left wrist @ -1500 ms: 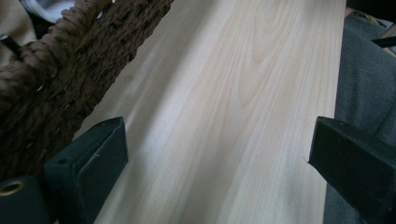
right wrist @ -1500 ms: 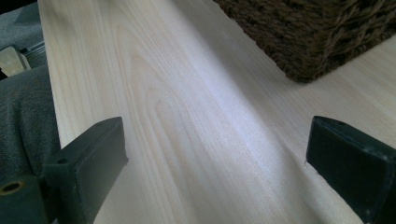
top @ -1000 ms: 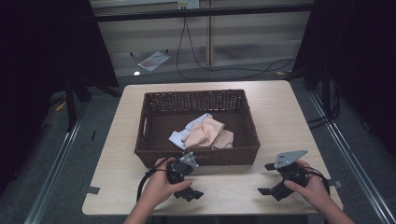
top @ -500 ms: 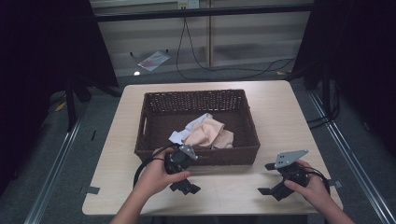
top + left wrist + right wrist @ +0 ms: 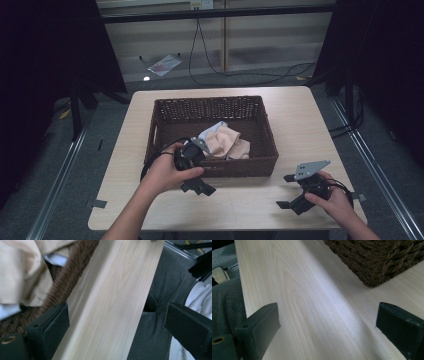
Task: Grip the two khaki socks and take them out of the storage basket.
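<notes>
Seen from the high view, a person at a pale wooden worktop [image 5: 235, 205] raises the left gripper [image 5: 196, 170] to the near wall of a brown wicker basket [image 5: 260, 127], where a heap of beige and white cloth [image 5: 225, 142] lies at about 1 o'clock from it, just over the rim; the right gripper [image 5: 300, 192] rests well apart near the worktop's 5 o'clock corner. In the left gripper view, the jaws stand spread and empty over the worktop edge, the cloth [image 5: 20, 275] at their 10 o'clock, beyond the basket rim [image 5: 67, 282], not yet between them. In the right gripper view, the jaws are likewise spread on bare wood, the basket corner [image 5: 382, 262] at 1 o'clock. The likely risk: a jaw catching the woven rim and dragging the basket, or pinching only one loose fold.
</notes>
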Available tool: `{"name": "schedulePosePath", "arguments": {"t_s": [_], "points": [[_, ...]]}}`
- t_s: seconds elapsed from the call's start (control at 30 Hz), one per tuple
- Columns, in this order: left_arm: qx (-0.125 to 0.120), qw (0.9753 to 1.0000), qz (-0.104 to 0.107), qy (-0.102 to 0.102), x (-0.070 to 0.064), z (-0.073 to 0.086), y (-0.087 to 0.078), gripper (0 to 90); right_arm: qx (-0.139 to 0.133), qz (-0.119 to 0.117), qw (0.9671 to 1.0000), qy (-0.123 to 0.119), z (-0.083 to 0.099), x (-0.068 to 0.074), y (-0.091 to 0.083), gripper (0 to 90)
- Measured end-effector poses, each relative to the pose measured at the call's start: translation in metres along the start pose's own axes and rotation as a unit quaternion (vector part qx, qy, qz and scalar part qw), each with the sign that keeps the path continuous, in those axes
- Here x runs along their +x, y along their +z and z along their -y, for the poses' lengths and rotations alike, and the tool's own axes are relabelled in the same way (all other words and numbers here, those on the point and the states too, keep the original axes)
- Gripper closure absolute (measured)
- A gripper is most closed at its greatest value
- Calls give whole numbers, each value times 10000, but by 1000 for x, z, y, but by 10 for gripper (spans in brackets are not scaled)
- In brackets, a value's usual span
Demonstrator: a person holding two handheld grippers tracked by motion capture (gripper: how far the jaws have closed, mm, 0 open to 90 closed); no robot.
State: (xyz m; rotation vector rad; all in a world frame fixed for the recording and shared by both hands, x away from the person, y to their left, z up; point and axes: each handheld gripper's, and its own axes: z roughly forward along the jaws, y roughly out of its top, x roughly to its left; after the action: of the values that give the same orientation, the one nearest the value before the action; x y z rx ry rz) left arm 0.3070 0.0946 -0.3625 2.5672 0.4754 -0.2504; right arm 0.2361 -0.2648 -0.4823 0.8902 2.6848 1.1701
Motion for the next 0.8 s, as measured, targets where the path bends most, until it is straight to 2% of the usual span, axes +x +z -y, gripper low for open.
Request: {"name": "schedulePosePath", "arguments": {"t_s": [0.17, 0.2, 0.23, 0.33, 0.4, 0.5, 0.6, 0.63, 0.77, 0.8], "points": [[-18, 10000, 23, -76, 7, -8, -9, 57, 22, -3, 10000, 11, 0, 0, 0, 47], [-67, 9998, 16, -165, 12, -12, -13, 57, 19, -9, 10000, 15, 0, 0, 0, 47], [-67, 9998, 16, -165, 12, -12, -13, 57, 19, -9, 10000, 15, 0, 0, 0, 47], [-154, 9995, -111, -257, 21, -17, -17, 57, 4, 5, 10000, 16, 0, 0, 0, 47], [-210, 9988, -167, -422, 29, -21, -18, 57, 11, -2, 10000, 5, 0, 0, 0, 47], [-260, 9983, -243, -462, 36, -24, -18, 57, 23, -11, 10000, 16, 0, 0, 0, 47], [-254, 9969, -399, -625, 49, -28, -18, 57, 5, 0, 10000, 18, 0, 0, 0, 47], [-254, 9969, -399, -625, 49, -28, -18, 58, 5, 0, 10000, 18, 0, 0, 0, 47], [-413, 9942, -500, -853, 61, -32, -16, 60, 0, -7, 10000, 8, 0, 0, 0, 47], [-383, 9931, -531, -971, 68, -34, -14, 61, -9, -9, 10000, -9, 0, -1, 0, 47]]}}
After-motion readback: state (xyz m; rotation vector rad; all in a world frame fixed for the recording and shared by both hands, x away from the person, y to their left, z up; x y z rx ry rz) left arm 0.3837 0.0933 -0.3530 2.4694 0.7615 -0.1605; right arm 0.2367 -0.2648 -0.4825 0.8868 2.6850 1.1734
